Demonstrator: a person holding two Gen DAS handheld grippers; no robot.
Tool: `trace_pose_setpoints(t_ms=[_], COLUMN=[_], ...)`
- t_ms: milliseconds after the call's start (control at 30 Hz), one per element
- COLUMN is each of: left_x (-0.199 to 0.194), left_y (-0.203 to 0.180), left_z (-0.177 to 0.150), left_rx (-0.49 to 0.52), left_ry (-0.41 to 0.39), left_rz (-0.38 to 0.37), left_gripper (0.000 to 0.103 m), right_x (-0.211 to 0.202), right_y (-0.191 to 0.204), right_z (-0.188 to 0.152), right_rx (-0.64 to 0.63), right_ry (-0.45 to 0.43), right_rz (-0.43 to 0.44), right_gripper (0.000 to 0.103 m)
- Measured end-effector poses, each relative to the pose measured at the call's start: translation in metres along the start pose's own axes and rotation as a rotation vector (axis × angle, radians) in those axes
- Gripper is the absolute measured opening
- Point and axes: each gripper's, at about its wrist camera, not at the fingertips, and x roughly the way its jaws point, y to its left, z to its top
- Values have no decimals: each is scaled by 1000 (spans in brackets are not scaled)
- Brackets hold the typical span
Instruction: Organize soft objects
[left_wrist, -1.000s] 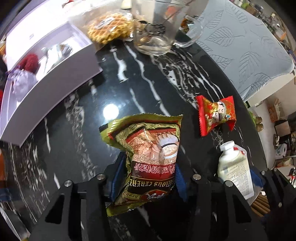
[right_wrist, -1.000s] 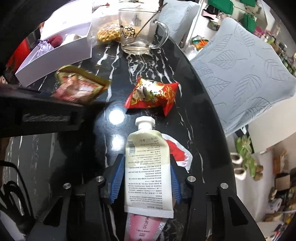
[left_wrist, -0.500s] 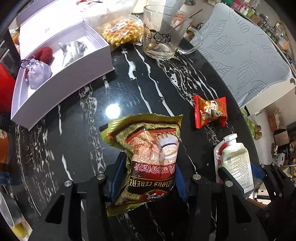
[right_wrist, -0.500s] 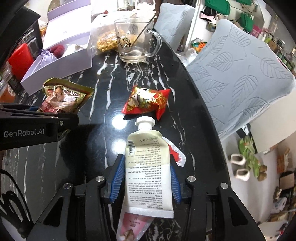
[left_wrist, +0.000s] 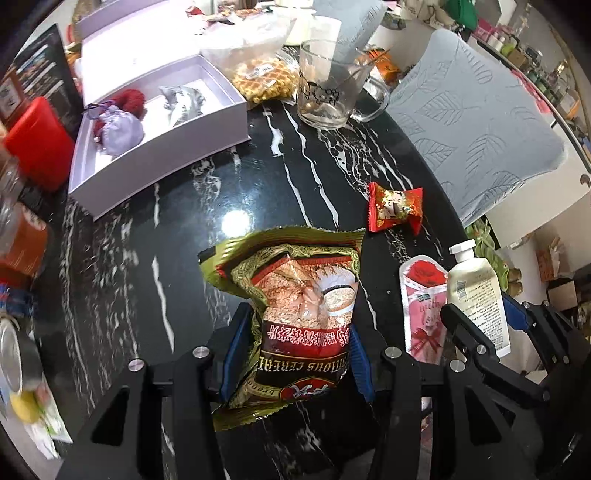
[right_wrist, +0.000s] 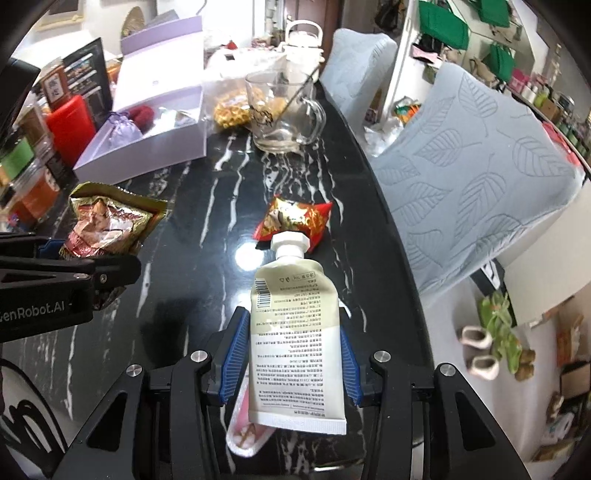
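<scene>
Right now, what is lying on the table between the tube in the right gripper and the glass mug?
In the right wrist view, one red candy packet lies between the tube and the glass mug; otherwise only bare black marble table.

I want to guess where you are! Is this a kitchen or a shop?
Probably a home dining room, though that's a guess: a black marble table holds a glass mug and waffles, with cushioned chairs pulled alongside it.
</scene>
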Motion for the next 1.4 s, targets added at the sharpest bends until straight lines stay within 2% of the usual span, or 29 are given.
trace_pose_setpoints(t_ms=[400,733,1033,1400], left_x=[-58,-108,-130,-143], left_y=[-14,-30,-23,4], left_z=[-30,-56,-74,-69], left_rx=[-56,-118,-214,-187], left_ry=[-98,-219,-275,-262], left_rz=[34,64,84,94], left_gripper=[49,49,49,49], right_x=[-44,-82,-94,-93], right_y=[-5,-5,8,37], right_z=[-2,0,-4,10], right_rx=[-50,-138,-191,-208], right_ry=[-71,-157,-148,-101], right_rz=[110,210,308,366], right_gripper=[45,45,45,45])
